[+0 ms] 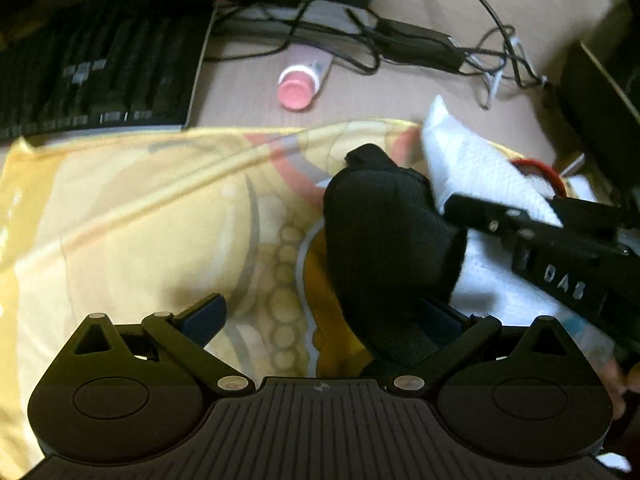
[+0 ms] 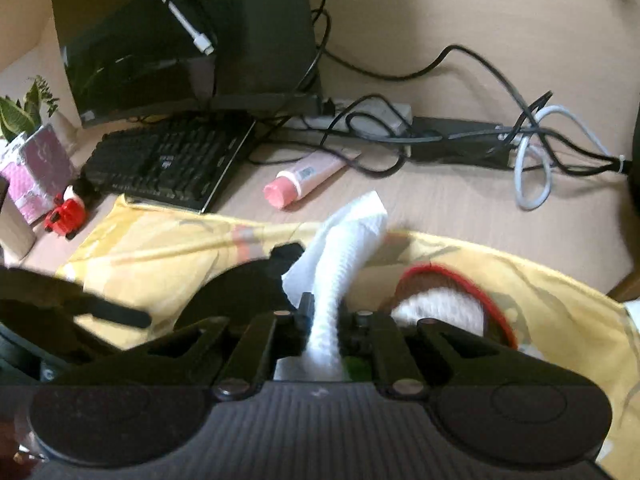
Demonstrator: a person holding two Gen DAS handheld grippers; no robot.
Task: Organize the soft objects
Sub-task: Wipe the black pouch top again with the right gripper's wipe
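A patterned yellow cloth (image 1: pixel 120 208) is spread over the desk. On it lies a black soft fabric piece (image 1: pixel 380 232), bunched up. My left gripper (image 1: pixel 324 308) is open above the cloth, its jaws wide apart, and the black piece rests against the right finger. My right gripper (image 2: pixel 324 314) is shut on a white textured paper-like cloth (image 2: pixel 348 236), which stands up from between its pads. In the left wrist view the right gripper (image 1: pixel 480 216) reaches in from the right with the white cloth (image 1: pixel 472 168). A red-rimmed white item (image 2: pixel 444 300) lies on the yellow cloth (image 2: pixel 160 248) to the right.
Behind the cloth are a black keyboard (image 2: pixel 168 160), a pink-capped tube (image 2: pixel 304 176), a monitor (image 2: pixel 160 40) and tangled cables (image 2: pixel 520 140) with a power strip. A red toy (image 2: pixel 64 212), a pink box (image 2: pixel 36 168) and a plant sit at the far left.
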